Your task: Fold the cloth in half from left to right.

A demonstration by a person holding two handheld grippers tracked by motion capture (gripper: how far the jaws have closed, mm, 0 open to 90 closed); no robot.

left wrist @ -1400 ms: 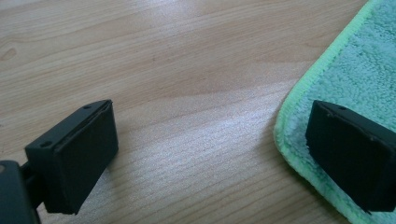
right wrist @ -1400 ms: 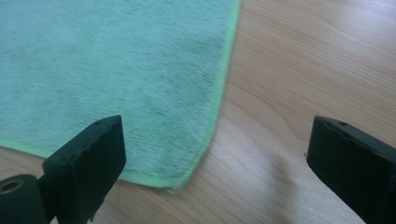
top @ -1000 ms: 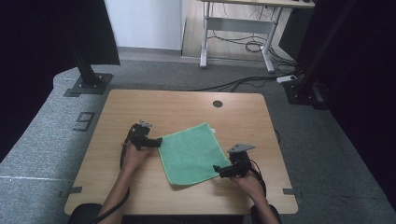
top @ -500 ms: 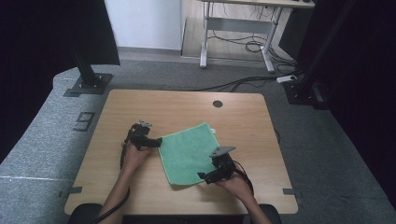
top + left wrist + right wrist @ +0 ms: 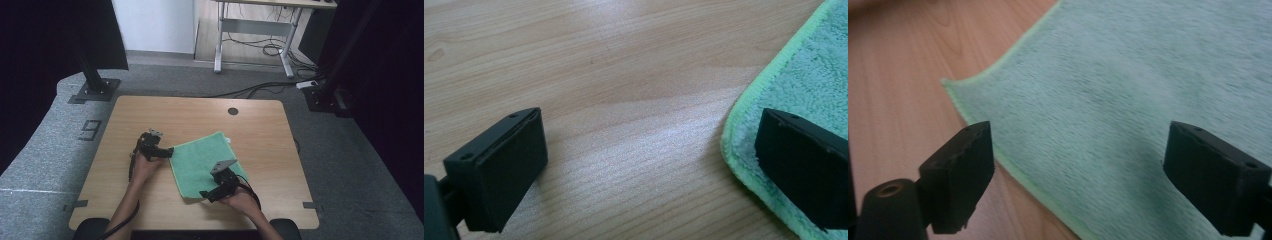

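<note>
Both grippers lining up on green microfibre cloth (image 5: 205, 162).
L gripper (image 5: 169, 151) jaws wide, straddling corner; R gripper (image 5: 205, 195) jaws just narrowing, nothing pinched yet — risk: pads skid, cloth bunches.

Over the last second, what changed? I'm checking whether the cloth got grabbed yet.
The right tongs slid leftward along the near edge of the green terry cloth to its near-left corner, jaws closing slightly, nothing gripped. The left tongs stayed open at the cloth's left corner; the cloth lies flat on the wooden table.

fluffy cloth towel (image 5: 202, 162), matt wood table (image 5: 260, 130)
</note>
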